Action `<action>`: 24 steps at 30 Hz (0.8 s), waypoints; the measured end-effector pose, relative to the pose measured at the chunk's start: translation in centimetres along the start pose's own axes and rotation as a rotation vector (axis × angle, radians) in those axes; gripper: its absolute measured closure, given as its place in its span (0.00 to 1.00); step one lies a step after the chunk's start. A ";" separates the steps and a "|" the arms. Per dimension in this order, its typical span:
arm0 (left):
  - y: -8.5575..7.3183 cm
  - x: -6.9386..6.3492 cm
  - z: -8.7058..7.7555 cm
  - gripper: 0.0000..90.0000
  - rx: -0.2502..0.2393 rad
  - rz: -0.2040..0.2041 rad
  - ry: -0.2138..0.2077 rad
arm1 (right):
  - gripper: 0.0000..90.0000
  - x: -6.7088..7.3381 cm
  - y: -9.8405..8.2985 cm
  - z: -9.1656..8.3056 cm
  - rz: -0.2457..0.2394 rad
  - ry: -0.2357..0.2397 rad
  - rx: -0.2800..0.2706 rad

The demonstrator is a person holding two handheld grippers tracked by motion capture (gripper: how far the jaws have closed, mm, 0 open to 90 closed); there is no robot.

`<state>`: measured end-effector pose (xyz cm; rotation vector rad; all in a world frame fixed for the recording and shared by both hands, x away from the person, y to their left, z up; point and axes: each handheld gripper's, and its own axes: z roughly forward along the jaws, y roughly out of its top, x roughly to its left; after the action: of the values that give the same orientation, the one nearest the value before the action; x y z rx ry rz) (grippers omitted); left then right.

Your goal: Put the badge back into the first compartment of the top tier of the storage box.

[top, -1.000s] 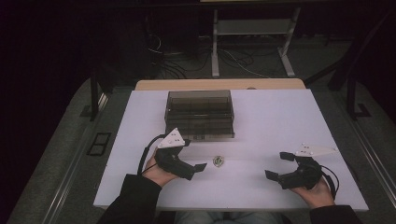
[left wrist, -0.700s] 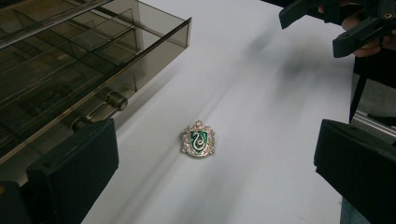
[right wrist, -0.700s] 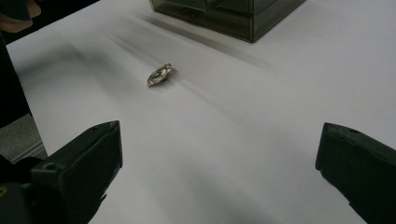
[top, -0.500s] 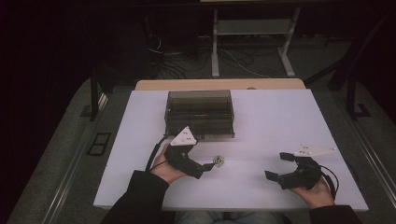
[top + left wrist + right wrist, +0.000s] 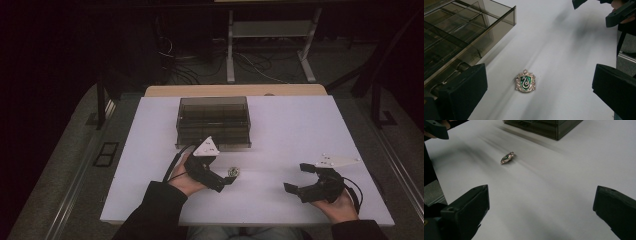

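Badge first: the small silver crest-shaped pin with a green enamel shield point(image 5: 525, 81) lies flat on the white tabletop point(image 5: 300, 125), a little in front of the smoky transparent plastic drawer box point(image 5: 213, 121) and well clear of it – nothing touches it. Your left gripper point(image 5: 226, 181) is the nearer one by far; in the high view its tips sit just beside the pin, while your right gripper point(image 5: 295, 178) rests well apart, off to the other side of the table. Both sets of jaws stand wide apart and hold nothing.

In the left gripper view the crest lies ahead of the jaws and between their lines, slightly closer to the left-hand jaw. Its long axis, crown to point, runs roughly along your line of sight, so the two jaws face its narrower flanks; that looks like the right way to close on it. The pin is thin and lies flat, so I judge you will need to bring the tips right down to the table surface before you squeeze, or they may slide over the top. Move forward a little further so that the crest sits squarely between the pads – the right hand can wait where it is
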<state>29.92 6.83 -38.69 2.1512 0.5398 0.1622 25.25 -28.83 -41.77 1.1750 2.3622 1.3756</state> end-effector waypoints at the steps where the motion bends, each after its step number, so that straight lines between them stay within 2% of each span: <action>1: 0.0 0.0 0.1 0.00 0.001 0.003 -0.001 | 0.00 0.0 0.0 0.0 0.000 0.000 0.000; 24: -0.3 -0.4 3.1 0.00 0.065 0.014 -0.024 | 0.00 0.0 0.0 0.0 -0.003 0.001 0.002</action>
<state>30.44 4.55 -40.79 2.2175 0.5220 0.1280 25.26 -28.80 -41.80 1.1705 2.3665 1.3732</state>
